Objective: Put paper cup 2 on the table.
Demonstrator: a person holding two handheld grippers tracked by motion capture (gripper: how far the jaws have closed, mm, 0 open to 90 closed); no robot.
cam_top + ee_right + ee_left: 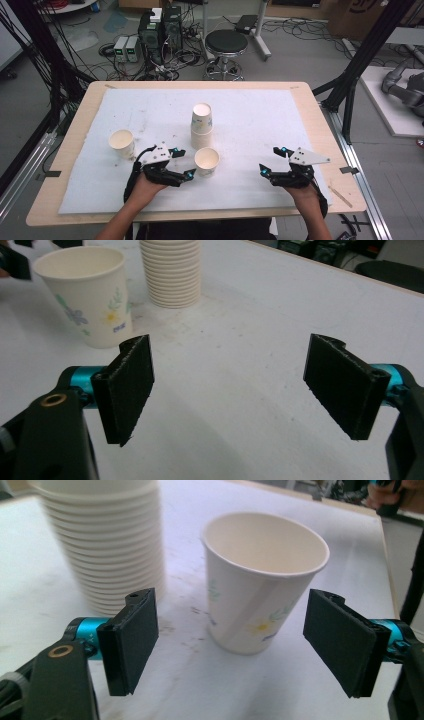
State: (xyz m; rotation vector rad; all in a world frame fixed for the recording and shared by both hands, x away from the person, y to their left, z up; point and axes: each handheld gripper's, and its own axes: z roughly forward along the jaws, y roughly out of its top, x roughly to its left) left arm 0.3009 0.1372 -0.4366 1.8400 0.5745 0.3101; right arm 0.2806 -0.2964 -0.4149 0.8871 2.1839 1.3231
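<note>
There's the left gripper (184, 163) sitting just left of a single paper cup (207, 161), its matte black pads (131, 640) spread wide with nothing between them. From the left gripper view the cup (260, 580) stands upright beyond the open jaws, untouched: thin white paper, a rolled rim, a tapering wall printed with small pale flowers and green leaves, the inside a plain cream.

Just behind it rises the stack of cups (202, 119), a ribbed column of nested rims, touching nothing. A third cup (122, 143), also upright and open-mouthed, stands well apart at the left of the mat.

Everything rests on a white foam sheet (260, 120), slightly fuzzy and speckled with brown scuffs around the cups, laid over a pale wooden table (310, 107) with rounded corners.

Over on the right, the right gripper (270, 160) hovers low above bare foam, flat rectangular pads (127, 387) parted and empty, teal fittings behind them, its grey three-cornered plate on top.
</note>
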